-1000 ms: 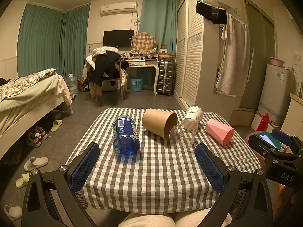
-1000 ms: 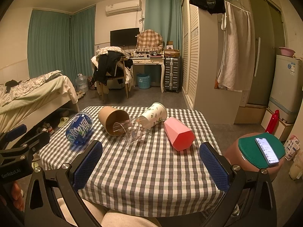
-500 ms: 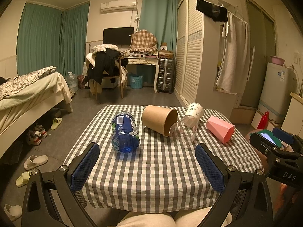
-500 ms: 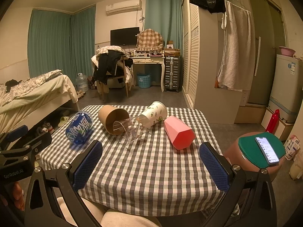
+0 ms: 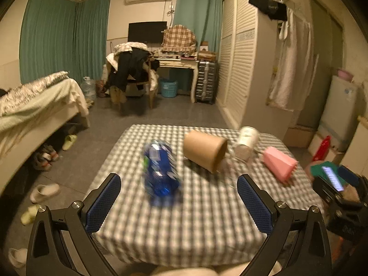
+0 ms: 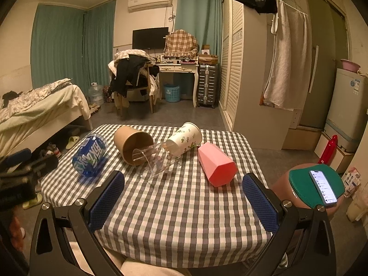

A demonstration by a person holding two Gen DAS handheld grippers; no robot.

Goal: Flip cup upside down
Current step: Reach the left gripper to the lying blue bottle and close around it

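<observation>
Several cups lie on their sides on a checked tablecloth [image 6: 184, 207]: a blue printed cup [image 6: 90, 154] at the left, a brown paper cup [image 6: 132, 145], a clear plastic cup [image 6: 156, 161], a white floral cup [image 6: 184, 138] and a pink faceted cup [image 6: 216, 164]. The left wrist view is blurred and shows the blue cup [image 5: 161, 170], brown cup [image 5: 204, 150] and pink cup [image 5: 279, 166]. My left gripper [image 5: 178, 203] is open and empty, short of the blue cup. My right gripper [image 6: 182, 201] is open and empty, at the near side of the table.
A round stool with a green top and a phone [image 6: 322, 186] stands right of the table. A bed [image 6: 34, 110] is at the left, with shoes on the floor beside it. A wardrobe [image 6: 248, 69] and a desk with a chair are behind.
My left gripper has moved; its view is now blurred and the cups sit lower in frame. The right gripper has barely moved. The cups lie as before.
</observation>
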